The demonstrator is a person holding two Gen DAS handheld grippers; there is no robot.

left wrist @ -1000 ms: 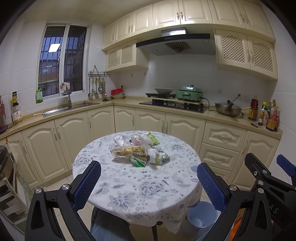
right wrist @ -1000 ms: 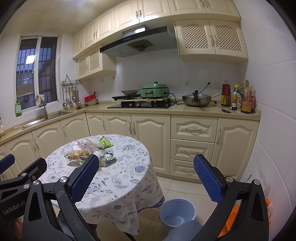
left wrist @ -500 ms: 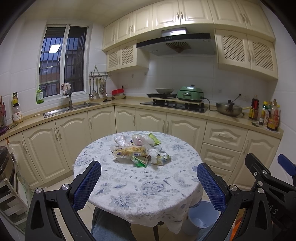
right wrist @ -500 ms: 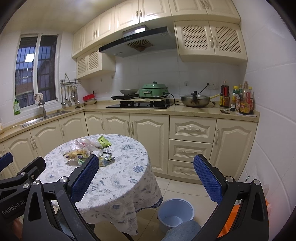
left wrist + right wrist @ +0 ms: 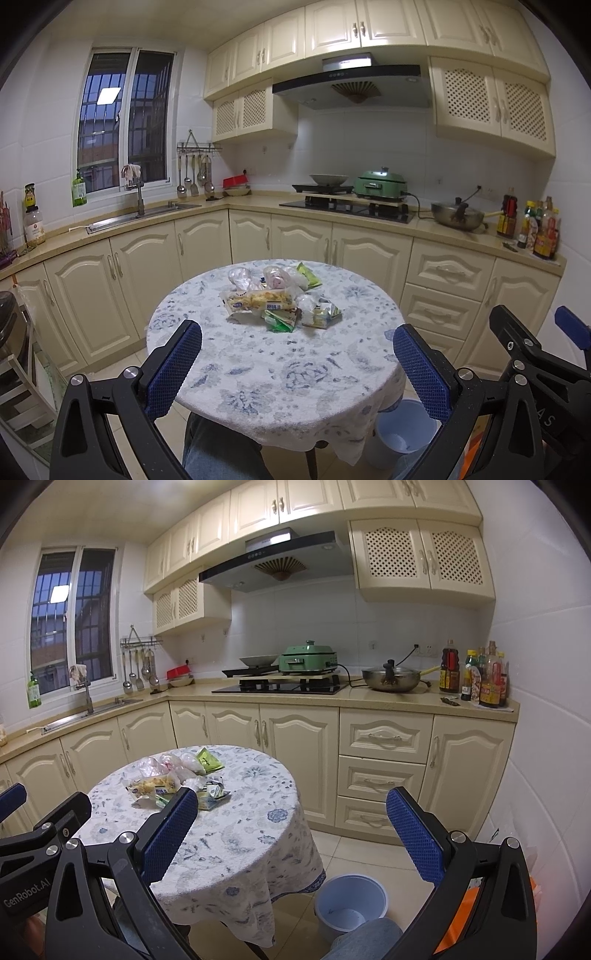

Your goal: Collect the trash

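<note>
A pile of trash (image 5: 277, 299) lies on the round table (image 5: 273, 373) with a blue-flowered cloth: a yellow snack packet (image 5: 258, 301), clear plastic bags (image 5: 240, 278), green wrappers (image 5: 308, 275). The pile also shows in the right wrist view (image 5: 177, 781). A light blue bin (image 5: 351, 901) stands on the floor right of the table; it also shows in the left wrist view (image 5: 404, 430). My left gripper (image 5: 295, 365) is open and empty, in front of the table. My right gripper (image 5: 288, 834) is open and empty, to the right of the left one.
Cream cabinets and a counter (image 5: 258, 201) run along the back and left walls, with a sink (image 5: 140, 216), hob (image 5: 347, 208), green cooker (image 5: 380, 182), pan (image 5: 391, 677) and bottles (image 5: 480, 679). The person's knees (image 5: 218, 446) sit under the table's near edge.
Both views have shifted slightly; the table and trash sit marginally further right and higher in the left wrist view. Both grippers stay open and empty.
</note>
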